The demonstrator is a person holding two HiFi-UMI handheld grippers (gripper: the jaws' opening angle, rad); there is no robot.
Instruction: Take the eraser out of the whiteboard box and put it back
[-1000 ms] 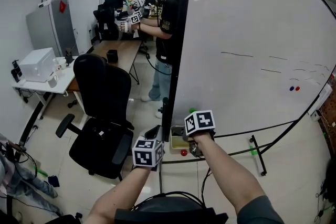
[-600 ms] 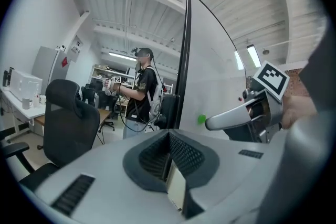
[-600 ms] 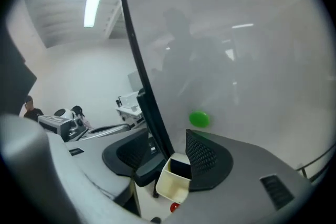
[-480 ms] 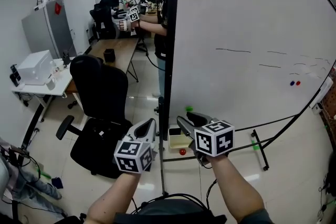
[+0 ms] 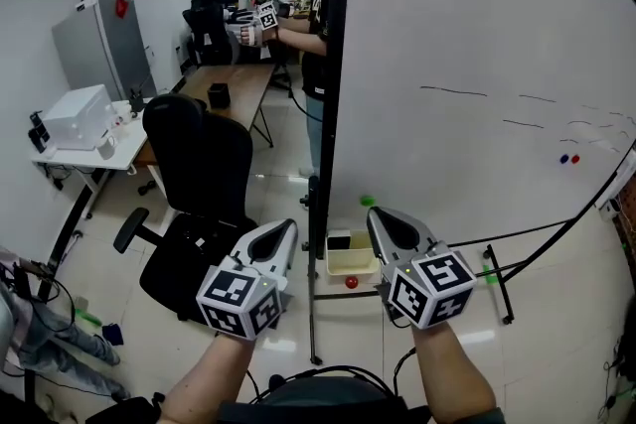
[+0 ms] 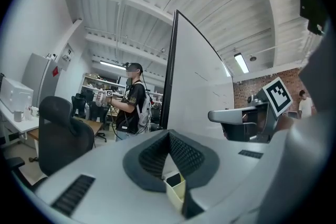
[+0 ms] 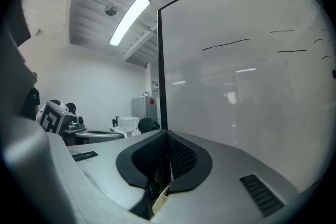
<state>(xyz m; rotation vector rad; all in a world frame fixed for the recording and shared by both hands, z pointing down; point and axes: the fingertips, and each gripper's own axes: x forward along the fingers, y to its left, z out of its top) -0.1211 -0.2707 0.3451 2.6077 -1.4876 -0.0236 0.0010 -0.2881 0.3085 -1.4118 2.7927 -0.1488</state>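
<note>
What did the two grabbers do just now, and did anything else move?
Both grippers rose away from the box: the left gripper and the right gripper now point level. The right gripper's jaws have just been closing, with nothing between them. The dark eraser lies in the box; whiteboard and chair stayed put.

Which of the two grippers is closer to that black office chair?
Left. The left gripper hangs just right of the black office chair; the right gripper is farther right, in front of the whiteboard.
</note>
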